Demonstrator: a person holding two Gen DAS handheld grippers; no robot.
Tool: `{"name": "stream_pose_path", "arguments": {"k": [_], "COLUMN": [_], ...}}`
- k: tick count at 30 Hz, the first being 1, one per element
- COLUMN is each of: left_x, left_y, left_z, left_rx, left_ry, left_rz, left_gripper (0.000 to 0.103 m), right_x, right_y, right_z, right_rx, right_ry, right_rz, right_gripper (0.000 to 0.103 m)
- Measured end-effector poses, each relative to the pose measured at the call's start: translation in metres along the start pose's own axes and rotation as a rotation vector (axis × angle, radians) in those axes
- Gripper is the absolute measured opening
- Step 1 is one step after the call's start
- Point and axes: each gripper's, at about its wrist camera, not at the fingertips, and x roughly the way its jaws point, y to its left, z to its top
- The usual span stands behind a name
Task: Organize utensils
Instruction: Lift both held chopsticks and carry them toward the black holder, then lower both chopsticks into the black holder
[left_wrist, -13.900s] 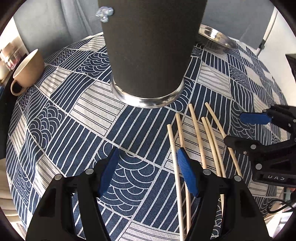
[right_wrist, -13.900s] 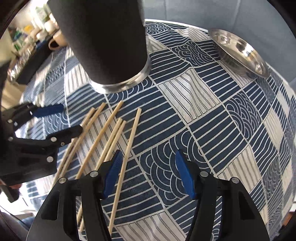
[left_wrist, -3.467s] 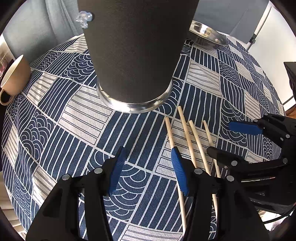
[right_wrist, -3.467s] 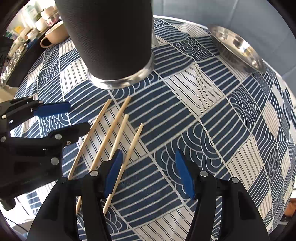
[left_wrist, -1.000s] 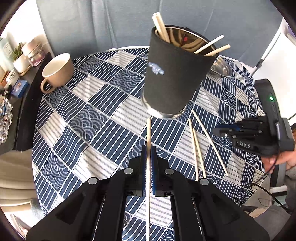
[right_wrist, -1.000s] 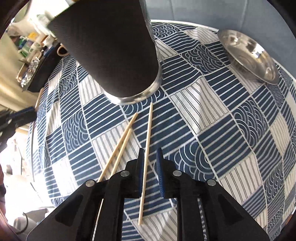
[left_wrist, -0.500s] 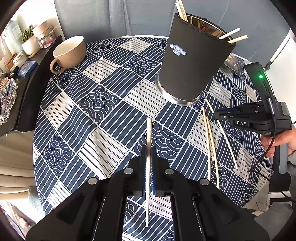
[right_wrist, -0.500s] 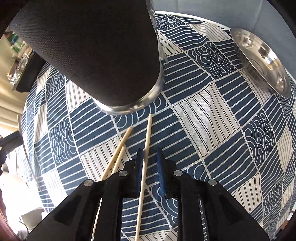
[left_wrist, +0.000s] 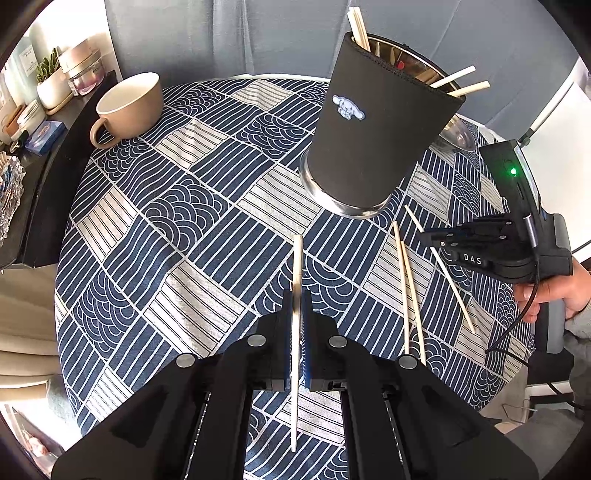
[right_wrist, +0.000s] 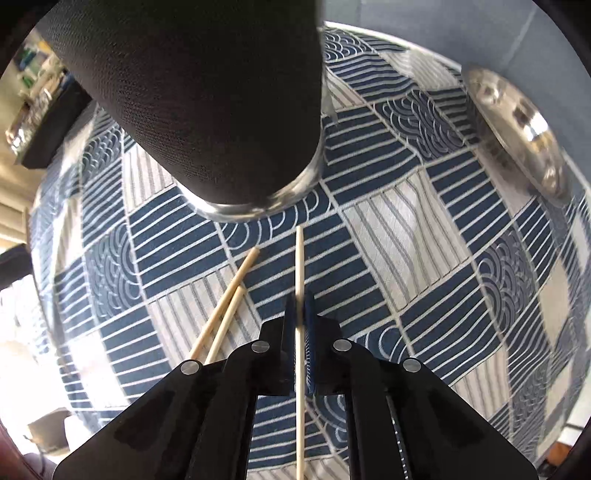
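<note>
Two chopsticks are clamped, one in each tool. The left gripper (left_wrist: 296, 295) is clenched on a held chopstick (left_wrist: 296, 266), lifted above the tablecloth (left_wrist: 192, 221), its tip toward 12 o'clock. The left wrist view alone shows the tumbler (left_wrist: 380, 147) whole, at about 1 o'clock from that gripper, with several sticks already leaning out of its open rim, and a beige mug (left_wrist: 129, 107) at 10 o'clock. It also shows the right gripper (left_wrist: 428, 232) at 3 o'clock, low over the cloth and carried by a hand (left_wrist: 554, 291); from here its blue pads cannot be made out.

The right wrist view settles that: the right gripper (right_wrist: 300, 302) has just been closing and now pinches the rightmost chopstick (right_wrist: 299, 258), which lies down on the cloth at 6 o'clock from the tumbler's base (right_wrist: 258, 206). Two loose chopsticks (right_wrist: 229, 295) lie just beside it at 9 o'clock. Only this view shows the steel dish (right_wrist: 517, 133) clearly, at 2 o'clock.
</note>
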Motion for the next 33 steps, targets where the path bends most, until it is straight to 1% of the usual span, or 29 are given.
{"name": "stream_pose_path", "arguments": {"k": [4, 8, 10, 15, 18, 20, 22, 33], "left_x": [-0.005, -0.01, -0.013, -0.028, -0.04, -0.046, -0.052, -0.079], "left_y": [0.0, -0.005, -0.008, -0.02, -0.027, -0.03, -0.034, -0.044], "left_z": [0.002, 0.006, 0.007, 0.011, 0.015, 0.018, 0.022, 0.042], "left_rx": [-0.004, 0.012, 0.019, 0.049, 0.071, 0.081, 0.094, 0.129], "left_ry": [-0.009, -0.019, -0.03, -0.069, -0.097, -0.115, -0.131, -0.218], "left_rz": [-0.012, -0.017, -0.024, -0.038, -0.039, -0.044, -0.037, -0.029], "left_gripper": [0.005, 0.005, 0.005, 0.004, 0.004, 0.004, 0.004, 0.004], "right_x": [-0.017, -0.046, -0.062, -0.099, -0.118, -0.131, -0.142, -0.183], "right_y": [-0.009, -0.006, -0.004, 0.004, 0.012, 0.008, 0.013, 0.018], "right_z": [-0.012, -0.025, -0.031, -0.035, -0.035, -0.031, -0.029, -0.018], "right_rx": [0.051, 0.02, -0.003, -0.025, -0.04, -0.049, -0.054, -0.087], "right_ry": [-0.043, -0.111, -0.162, -0.251, -0.303, -0.331, -0.365, -0.462], "right_rz": [0.085, 0.171, 0.221, 0.289, 0.309, 0.313, 0.321, 0.33], "right_gripper": [0.004, 0.004, 0.004, 0.004, 0.004, 0.004, 0.004, 0.004]}}
